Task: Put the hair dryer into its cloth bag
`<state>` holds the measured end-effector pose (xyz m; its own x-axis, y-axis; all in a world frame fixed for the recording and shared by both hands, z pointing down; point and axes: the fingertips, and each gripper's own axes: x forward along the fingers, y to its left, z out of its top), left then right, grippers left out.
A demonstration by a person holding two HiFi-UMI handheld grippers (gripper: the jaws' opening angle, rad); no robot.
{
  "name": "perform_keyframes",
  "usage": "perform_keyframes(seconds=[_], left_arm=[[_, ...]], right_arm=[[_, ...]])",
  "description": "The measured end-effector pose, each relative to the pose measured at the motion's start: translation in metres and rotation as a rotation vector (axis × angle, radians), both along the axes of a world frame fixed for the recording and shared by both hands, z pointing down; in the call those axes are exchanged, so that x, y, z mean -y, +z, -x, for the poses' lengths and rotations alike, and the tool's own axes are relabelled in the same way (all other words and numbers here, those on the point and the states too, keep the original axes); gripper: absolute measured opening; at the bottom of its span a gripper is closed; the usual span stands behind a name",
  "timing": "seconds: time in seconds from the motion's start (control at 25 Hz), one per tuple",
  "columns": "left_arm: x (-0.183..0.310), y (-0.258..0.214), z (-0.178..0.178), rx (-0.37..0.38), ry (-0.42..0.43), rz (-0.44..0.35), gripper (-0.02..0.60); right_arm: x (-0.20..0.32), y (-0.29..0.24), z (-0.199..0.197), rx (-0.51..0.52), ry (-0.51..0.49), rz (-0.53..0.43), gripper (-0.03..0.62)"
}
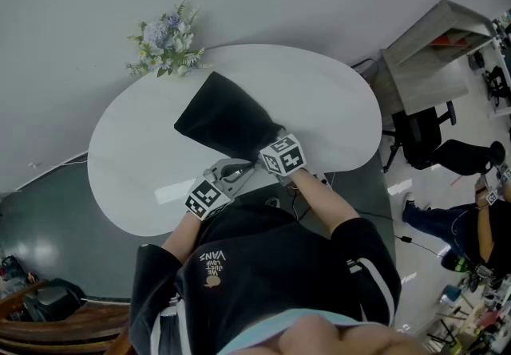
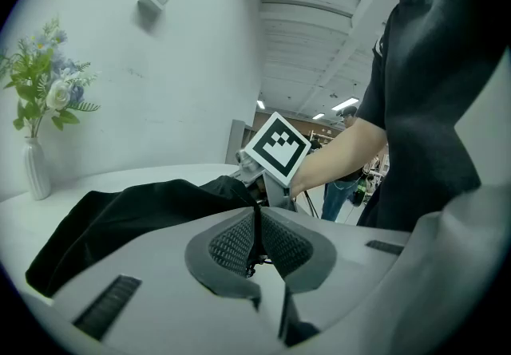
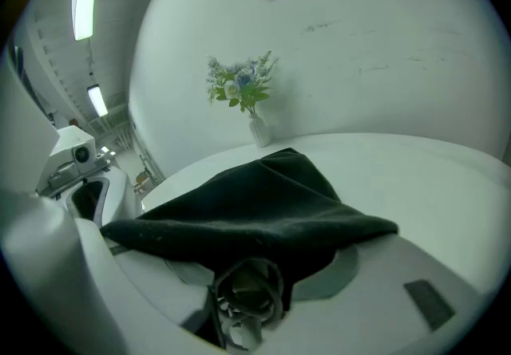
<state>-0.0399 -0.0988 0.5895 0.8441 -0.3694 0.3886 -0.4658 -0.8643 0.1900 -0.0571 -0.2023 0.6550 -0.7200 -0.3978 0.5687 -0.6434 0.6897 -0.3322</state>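
The left gripper is pinching the near hem of the bag, its fingers closed on a thin fold of black cloth. The right gripper is reaching into the bag's mouth with its fingers spread wide and the cloth draping over them. A round grey end, seemingly the dryer, is sitting between them. They look to be clamping it, though the cloth is hiding the pads.

The bag is lying flat on the worktop, its closed end pointing toward the flowers.

For this step the left should be lifting the hem and drawing it back toward the person, so the mouth is gaping. The right should be driving the dryer low and straight toward the closed end. With only one hem pinned, the bag is liable to be sliding away or bunching ahead. The right should be letting go only once the trailing end is past the hem.
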Motion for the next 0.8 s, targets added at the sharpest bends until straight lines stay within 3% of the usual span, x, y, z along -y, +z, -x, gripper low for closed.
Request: perform_keyframes(seconds=[0.24,0.8], left_arm=[[-0.002,-0.006,-0.009,0.003,-0.010,0.008,0.037],[-0.033,0.043,-0.013,0.244,0.051,0.008,0.038]], right_arm=[[0.009,-0.007,-0.041,0.011,0.152,-0.017,0.195],[-0.009,0.019,-0.098,-0.067,0.317,0.047,0.195]])
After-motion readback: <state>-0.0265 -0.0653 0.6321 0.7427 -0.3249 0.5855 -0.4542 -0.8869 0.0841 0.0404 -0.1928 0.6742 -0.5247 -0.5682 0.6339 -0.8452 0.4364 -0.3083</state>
